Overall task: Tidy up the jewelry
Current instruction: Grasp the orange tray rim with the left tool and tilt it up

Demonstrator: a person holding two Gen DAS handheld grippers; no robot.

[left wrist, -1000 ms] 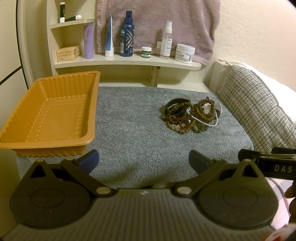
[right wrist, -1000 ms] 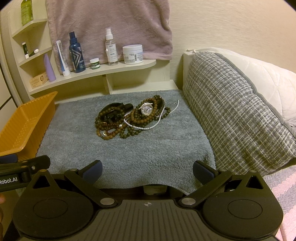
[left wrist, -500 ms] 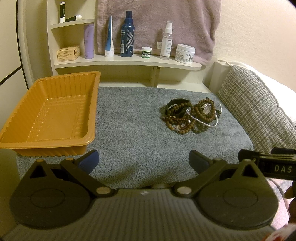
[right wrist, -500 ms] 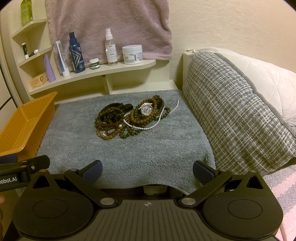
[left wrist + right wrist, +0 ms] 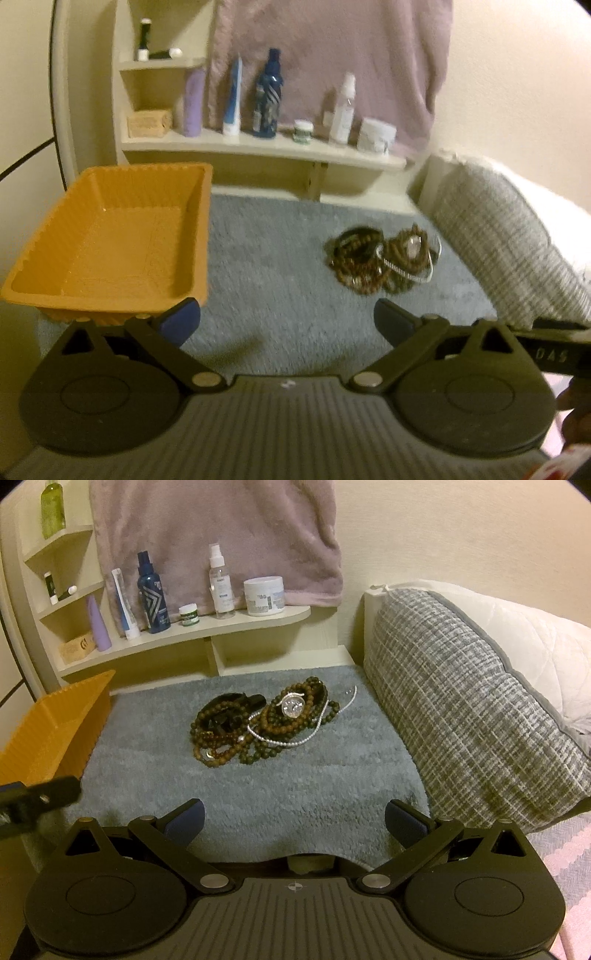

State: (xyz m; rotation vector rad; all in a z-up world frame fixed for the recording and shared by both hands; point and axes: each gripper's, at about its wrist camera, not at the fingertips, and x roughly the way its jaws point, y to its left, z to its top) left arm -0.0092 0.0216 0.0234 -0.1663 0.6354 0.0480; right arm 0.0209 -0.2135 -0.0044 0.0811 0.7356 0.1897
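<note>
A tangled pile of jewelry [image 5: 264, 722] lies on the grey towel mat [image 5: 295, 782]: brown and dark bead strands, a black band, a silver chain and a watch [image 5: 293, 706]. In the blurred left wrist view the same pile [image 5: 384, 260] sits ahead and to the right. An empty orange tray [image 5: 110, 240] stands on the left, its corner [image 5: 55, 723] showing in the right wrist view. My left gripper [image 5: 287, 320] is open, low over the mat's near part, beside the tray's near corner. My right gripper [image 5: 294, 818] is open above the mat's front edge, well short of the pile.
A shelf [image 5: 192, 635] behind the mat carries several bottles and jars, with a pink towel [image 5: 221, 535] hanging above. A grey woven cushion [image 5: 461, 709] borders the mat on the right. The left gripper's side [image 5: 33, 797] shows at the right view's left edge.
My left gripper has moved forward and lifted, its view now blurred, with the tray's near corner closer to its left finger. The right gripper has barely moved. Jewelry lies as before.
</note>
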